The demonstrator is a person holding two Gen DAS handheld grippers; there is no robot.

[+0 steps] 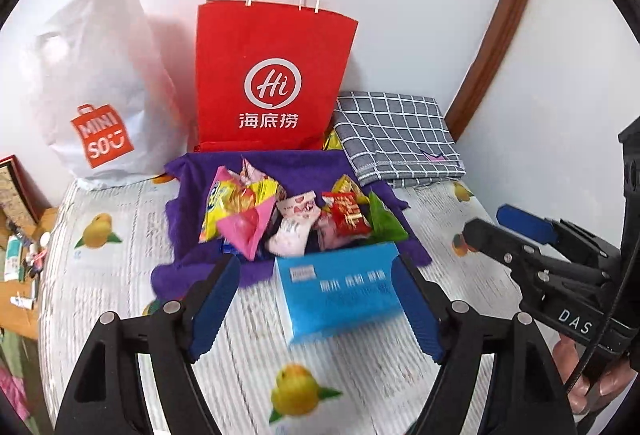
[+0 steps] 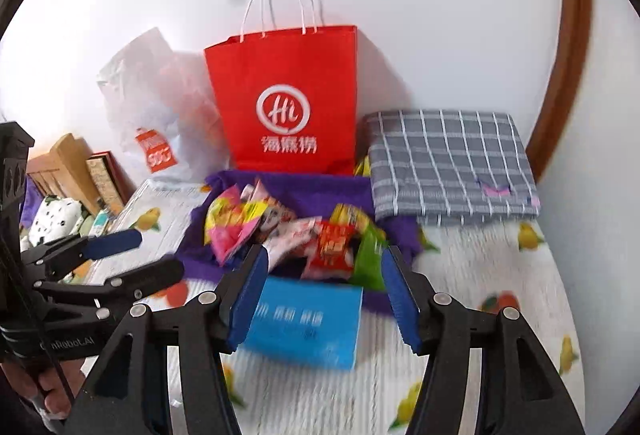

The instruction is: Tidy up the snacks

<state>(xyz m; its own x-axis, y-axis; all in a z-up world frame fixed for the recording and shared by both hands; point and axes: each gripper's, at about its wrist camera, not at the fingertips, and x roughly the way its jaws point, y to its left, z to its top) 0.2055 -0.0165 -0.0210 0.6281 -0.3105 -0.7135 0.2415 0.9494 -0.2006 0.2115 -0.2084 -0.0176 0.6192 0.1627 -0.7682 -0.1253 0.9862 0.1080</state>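
Note:
A heap of snack packets [image 1: 288, 219] lies on a purple cloth [image 1: 188, 235] in the middle of the table; it also shows in the right wrist view [image 2: 296, 235]. A blue box [image 1: 340, 287] lies in front of the heap, also in the right wrist view [image 2: 308, 323]. A red paper bag [image 1: 272, 75] stands upright behind them, also in the right wrist view [image 2: 292, 95]. My left gripper [image 1: 316, 303] is open above the blue box, holding nothing. My right gripper [image 2: 324, 299] is open above the box and the front packets, holding nothing.
A white Miniso plastic bag [image 1: 100, 95] stands left of the red bag. A folded grey checked cloth [image 1: 396, 139] lies at the back right. The tablecloth [image 1: 120, 275] has a fruit print. Clutter and a wooden shelf [image 2: 60, 163] lie beyond the left edge.

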